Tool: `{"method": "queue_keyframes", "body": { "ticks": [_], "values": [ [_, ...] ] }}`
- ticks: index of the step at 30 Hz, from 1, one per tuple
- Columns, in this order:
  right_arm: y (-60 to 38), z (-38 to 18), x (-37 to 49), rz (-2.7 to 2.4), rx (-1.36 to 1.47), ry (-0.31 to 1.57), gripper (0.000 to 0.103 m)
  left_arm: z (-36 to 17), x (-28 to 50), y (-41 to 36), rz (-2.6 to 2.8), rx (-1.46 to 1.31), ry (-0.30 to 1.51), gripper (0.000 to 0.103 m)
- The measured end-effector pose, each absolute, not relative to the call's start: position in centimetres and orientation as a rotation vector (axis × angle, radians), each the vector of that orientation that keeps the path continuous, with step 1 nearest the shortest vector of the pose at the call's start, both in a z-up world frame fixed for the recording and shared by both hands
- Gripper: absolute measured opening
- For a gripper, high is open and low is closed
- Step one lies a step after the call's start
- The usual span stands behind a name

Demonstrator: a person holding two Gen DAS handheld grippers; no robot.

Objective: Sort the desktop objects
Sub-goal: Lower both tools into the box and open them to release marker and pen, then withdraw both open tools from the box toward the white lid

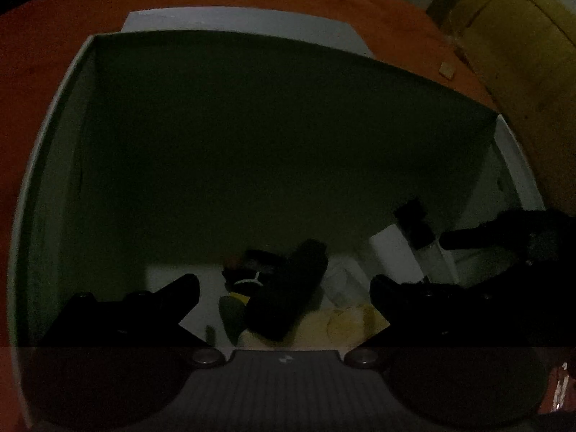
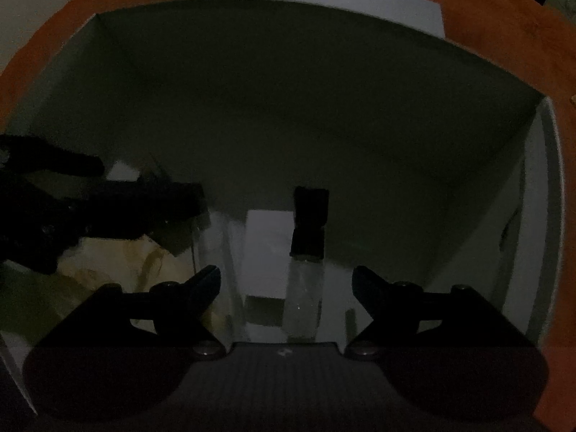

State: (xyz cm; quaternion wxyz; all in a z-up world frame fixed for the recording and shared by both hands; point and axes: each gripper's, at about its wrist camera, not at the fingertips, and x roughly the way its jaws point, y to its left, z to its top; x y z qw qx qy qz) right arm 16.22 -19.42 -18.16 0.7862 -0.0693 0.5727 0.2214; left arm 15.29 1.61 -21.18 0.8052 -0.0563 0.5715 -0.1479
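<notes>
- Left tool spread wide, holding nothing, over a dark case in the box
- Right tool wide, empty; clear bottle lies between its fingers on the box floor
- Box rests on the table

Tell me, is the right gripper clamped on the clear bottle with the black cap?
No, the right gripper is open, its fingers spread on either side of the clear bottle, which lies in the box untouched.

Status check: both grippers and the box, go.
Left gripper open over dark case in box. Right gripper open, clear bottle between jaws, not clamped. Dim; clutter crowds the box floor.
</notes>
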Motion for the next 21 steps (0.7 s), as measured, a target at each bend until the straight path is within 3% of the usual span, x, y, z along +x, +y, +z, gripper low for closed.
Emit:
{"method": "queue_keyframes", "body": {
  "ticks": [6,9,16,21],
  "values": [
    [-19.4,-17.3,15.5,0.484,-0.153,1.135,0.083,-21.3,15.5,1.6,-0.313,-0.110,1.257,0.102],
    [-19.2,-16.3,14.7,0.470,-0.156,1.034,0.083,-18.8,15.8,2.7,-0.340,-0.137,1.211,0.102],
    [-20.9,-11.4,13.5,0.431,-0.097,0.800,0.099,-13.1,16.5,5.3,-0.400,-0.197,1.103,0.102],
    [-22.8,-6.8,16.7,0.463,0.034,0.722,0.103,-9.1,17.2,7.2,-0.428,-0.230,1.025,0.102]
  ]
}}
